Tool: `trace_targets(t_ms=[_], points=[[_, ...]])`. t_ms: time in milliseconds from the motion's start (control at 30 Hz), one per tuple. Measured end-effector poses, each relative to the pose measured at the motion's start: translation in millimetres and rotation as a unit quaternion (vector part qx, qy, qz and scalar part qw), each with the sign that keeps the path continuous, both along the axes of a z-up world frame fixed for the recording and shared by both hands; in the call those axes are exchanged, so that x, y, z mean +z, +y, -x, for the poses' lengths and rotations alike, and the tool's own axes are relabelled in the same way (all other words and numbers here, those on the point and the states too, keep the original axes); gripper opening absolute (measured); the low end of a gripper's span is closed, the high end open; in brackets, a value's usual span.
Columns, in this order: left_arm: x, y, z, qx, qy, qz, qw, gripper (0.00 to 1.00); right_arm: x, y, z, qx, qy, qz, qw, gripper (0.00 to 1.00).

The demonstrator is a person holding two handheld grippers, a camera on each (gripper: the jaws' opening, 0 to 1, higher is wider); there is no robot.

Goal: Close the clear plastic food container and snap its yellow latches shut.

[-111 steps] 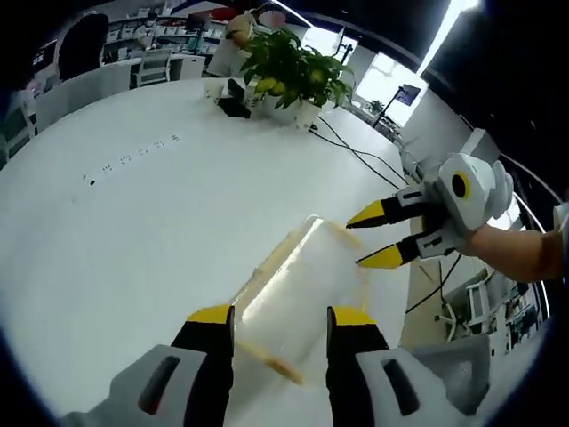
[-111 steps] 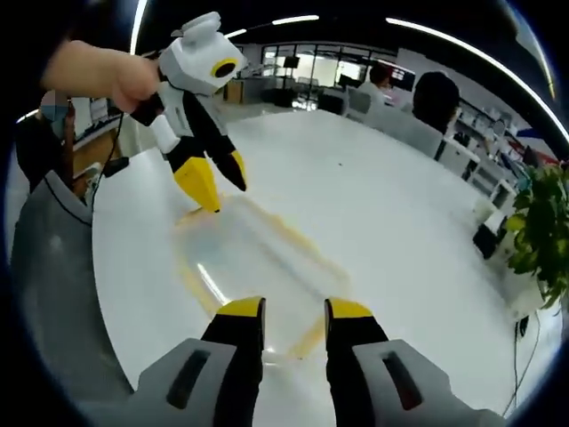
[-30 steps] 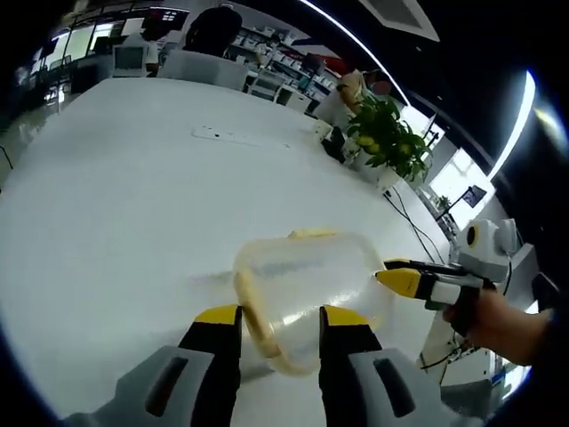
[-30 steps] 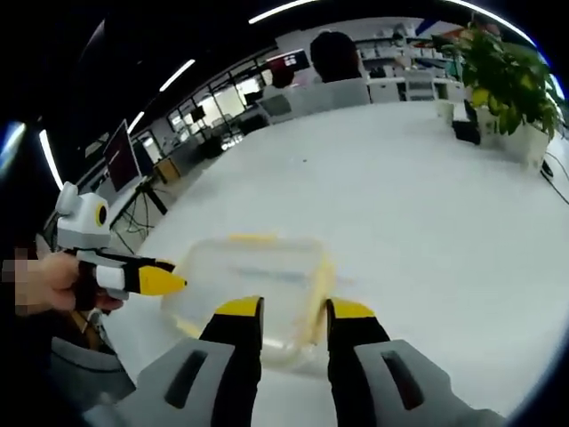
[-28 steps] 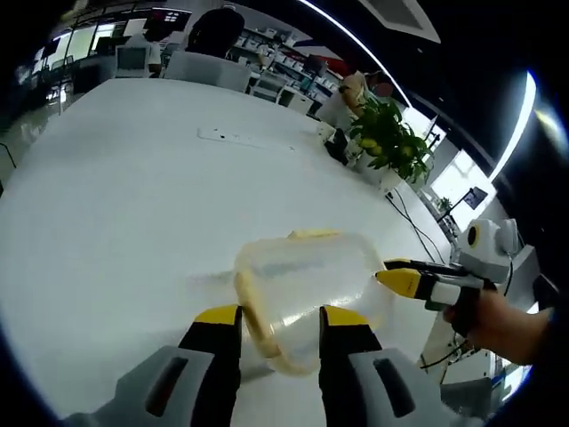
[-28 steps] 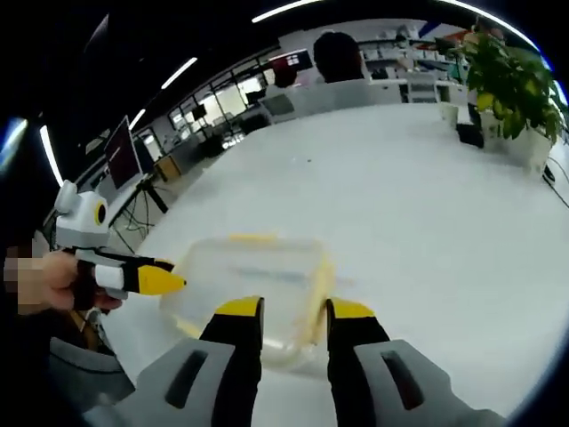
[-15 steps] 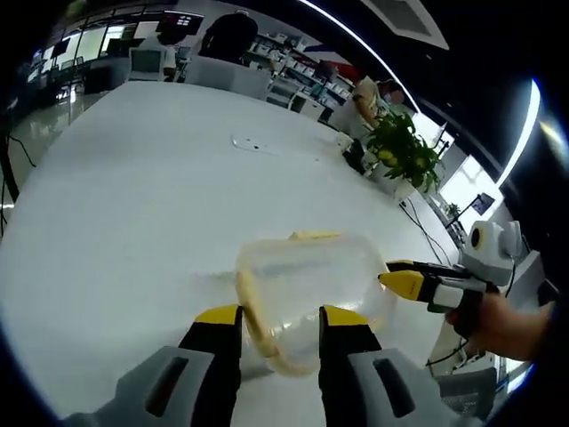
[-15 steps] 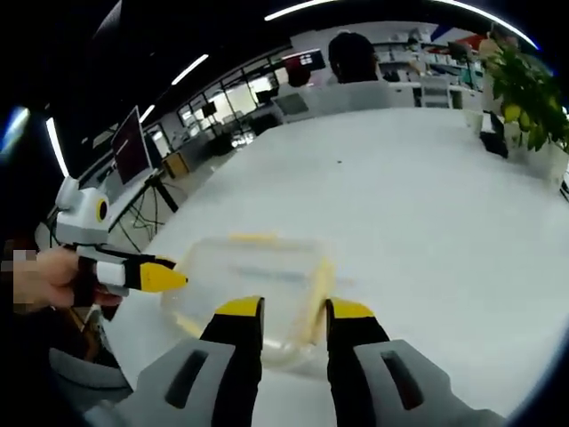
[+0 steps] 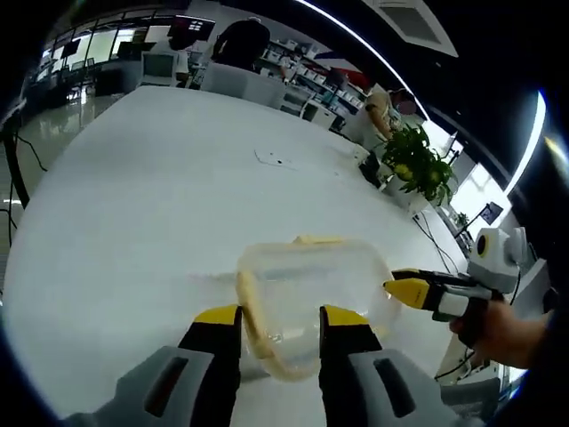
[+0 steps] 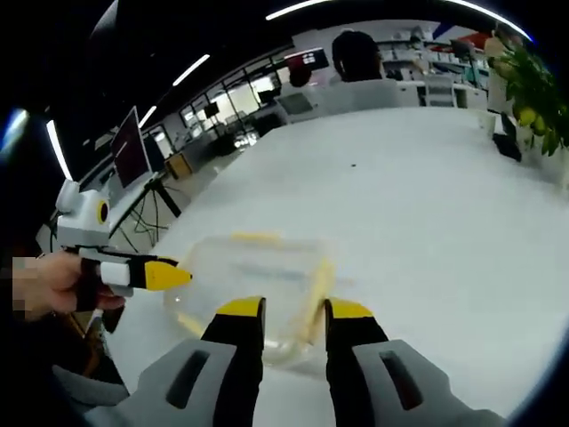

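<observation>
While both grippers close in on it from opposite ends, the clear container (image 9: 311,289) rests on the white desk (image 9: 133,205) with its lid already down, each gripper meeting one short end. In the left gripper view the left gripper (image 9: 276,318) has its yellow-tipped fingers (image 9: 218,318) spread to either side of the near yellow latch (image 9: 253,316), not clamped on it; in the right gripper view the right gripper (image 10: 283,311) likewise straddles its own latch (image 10: 316,298) with fingers apart. Seen from the left gripper view, the right gripper's tips look nearly pressed together — the same holds for the left one seen from the right gripper view, so the true gap is hard to judge. The risk, as I judge it, is that the light, slippery box skids or tips across the smooth desk if one side pushes harder than the other — a latch could also fold past its catch without snapping. By count: one container, three yellow latches that I can make out, two at the ends and one on the far long side (image 9: 316,239), one potted plant (image 9: 418,165) and one seated person (image 10: 356,53) far off.
</observation>
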State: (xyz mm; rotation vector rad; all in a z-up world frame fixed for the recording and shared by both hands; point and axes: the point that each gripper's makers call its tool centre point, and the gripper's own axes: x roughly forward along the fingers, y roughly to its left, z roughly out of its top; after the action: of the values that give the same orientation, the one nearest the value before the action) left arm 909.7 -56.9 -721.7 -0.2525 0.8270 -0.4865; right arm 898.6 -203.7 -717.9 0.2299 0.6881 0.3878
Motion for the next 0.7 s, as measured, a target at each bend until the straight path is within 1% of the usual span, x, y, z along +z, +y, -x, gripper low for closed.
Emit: trace_targets(t_ms=[133,333,400,433,500,567,633,700], points=[[0.3,3.1,-3.1,0.007,-0.002,0.000,1.0000,0.28,0.3,3.2,-5.1,0.007,0.000,0.002,1.0000,0.23],[0.9,3.1,-4.4,0.010,-0.004,0.001,0.9999,0.28,0.7,3.6,-6.2,0.011,0.000,0.005,0.9999,0.23],[1.5,2.7,-4.7,0.010,-0.008,-0.001,0.9999,0.28,1.3,4.1,-5.9,0.018,-0.002,0.010,0.9998,0.24],[2.4,2.8,-5.8,0.006,-0.017,-0.009,0.9998,0.29,4.1,5.8,-5.3,0.025,-0.009,0.013,0.9996,0.25],[1.8,2.6,-5.3,0.005,-0.019,-0.020,0.9996,0.35,10.5,9.1,-6.3,0.036,-0.026,0.013,0.9989,0.30],[2.2,3.1,-3.5,0.010,-0.016,-0.018,0.9997,0.41,17.2,11.2,-5.9,0.046,-0.037,0.020,0.9981,0.33],[6.3,3.0,0.0,0.020,-0.021,-0.010,0.9995,0.43,22.5,11.7,-4.4,0.054,-0.044,0.025,0.9973,0.33],[10.7,3.9,4.2,0.024,-0.030,-0.015,0.9992,0.43,25.5,10.4,-2.1,0.059,-0.045,0.029,0.9968,0.35]])
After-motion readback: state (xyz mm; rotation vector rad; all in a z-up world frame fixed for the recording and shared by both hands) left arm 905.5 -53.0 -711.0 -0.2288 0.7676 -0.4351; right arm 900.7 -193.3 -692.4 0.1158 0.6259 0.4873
